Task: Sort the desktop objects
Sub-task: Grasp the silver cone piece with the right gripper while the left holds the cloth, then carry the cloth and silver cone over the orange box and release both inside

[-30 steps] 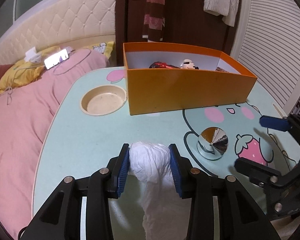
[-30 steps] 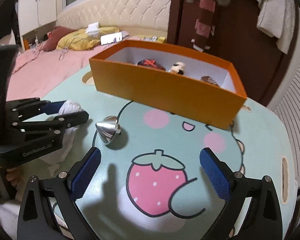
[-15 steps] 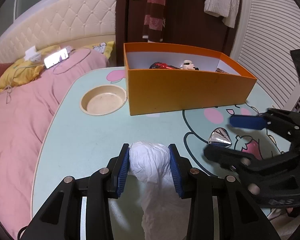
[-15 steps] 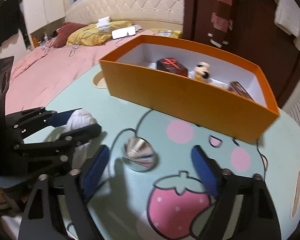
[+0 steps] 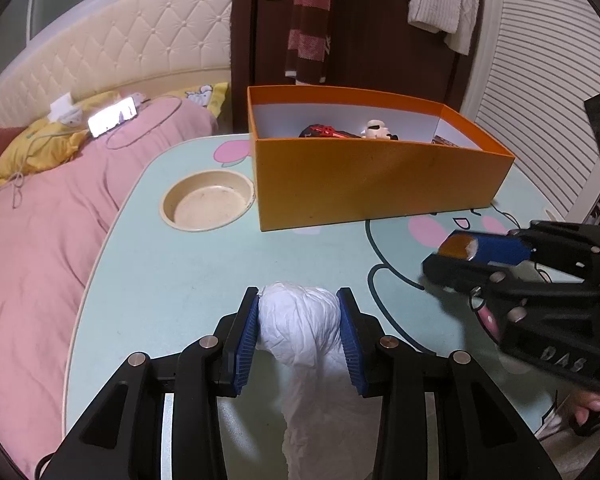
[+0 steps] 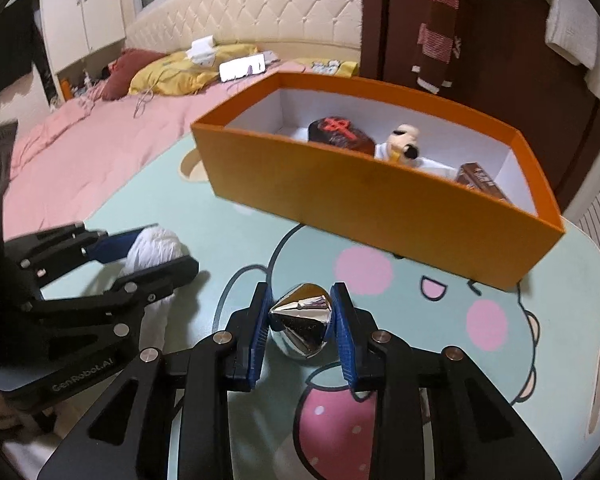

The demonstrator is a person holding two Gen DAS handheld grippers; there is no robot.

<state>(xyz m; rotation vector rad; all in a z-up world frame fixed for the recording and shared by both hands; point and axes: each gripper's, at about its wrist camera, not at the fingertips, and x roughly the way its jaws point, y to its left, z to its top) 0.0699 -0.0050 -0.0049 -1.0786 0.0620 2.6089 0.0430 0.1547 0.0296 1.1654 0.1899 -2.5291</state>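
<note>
A big bed with a pink blanket (image 5: 40, 248) sits along one side of the pale green desk with cartoon pictures (image 5: 188, 272). On the far part of the desk stands a long orange cardboard box (image 5: 372, 184) with white walls inside. In the box lie a dark red toy (image 6: 340, 136), a small white and black figure (image 6: 404, 146) and a brown packet (image 6: 480, 180). Just beside the box, a round cream cup hole (image 5: 208, 206) is set into the desk.

The left gripper (image 5: 299, 340) is near the front edge of the desk. Its blue pads squeeze a crumpled white paper wad (image 5: 300, 328), and the loose end of the wad hangs down toward the camera.

The right gripper (image 6: 302, 328) is close to it, over the cartoon face. Its jaws are closing, and the shiny silver cone-shaped top (image 6: 302, 320) is between the blue pads, which touch its sides. The top rests low on the desk, with its point facing up and toward the camera.
</note>
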